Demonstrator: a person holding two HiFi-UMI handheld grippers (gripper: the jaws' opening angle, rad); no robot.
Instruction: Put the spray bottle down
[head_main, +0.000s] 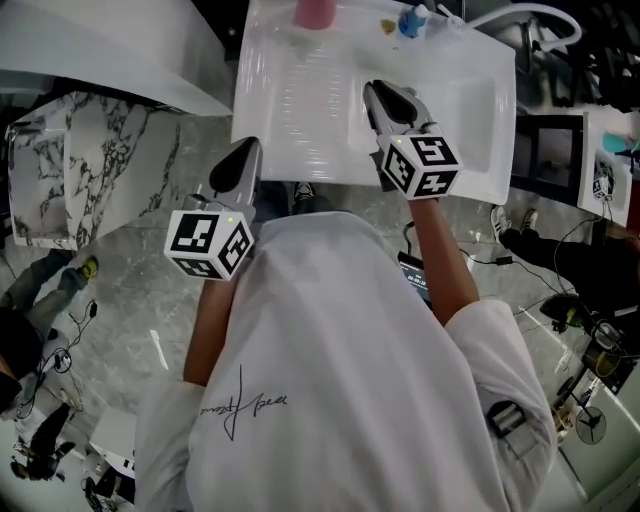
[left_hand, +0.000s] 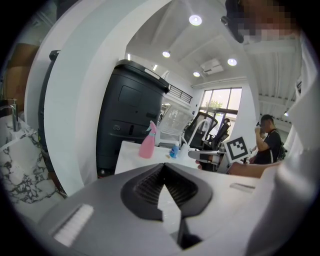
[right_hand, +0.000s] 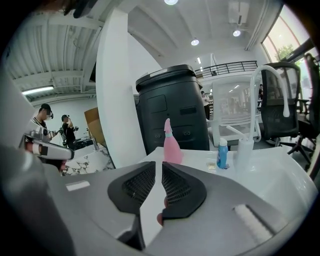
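on the white table (head_main: 290, 110) — spray bottle (right_hand: 171, 147) upright; untouched

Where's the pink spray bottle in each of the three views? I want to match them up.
Head view: the pink spray bottle is at the top edge, near the middle, cut off by the frame.
Left gripper view: pink spray bottle is left of centre, upright on the white table.
Right gripper view: pink spray bottle is near the centre, upright.
Shared landmark: the small blue bottle, to its right in every view.
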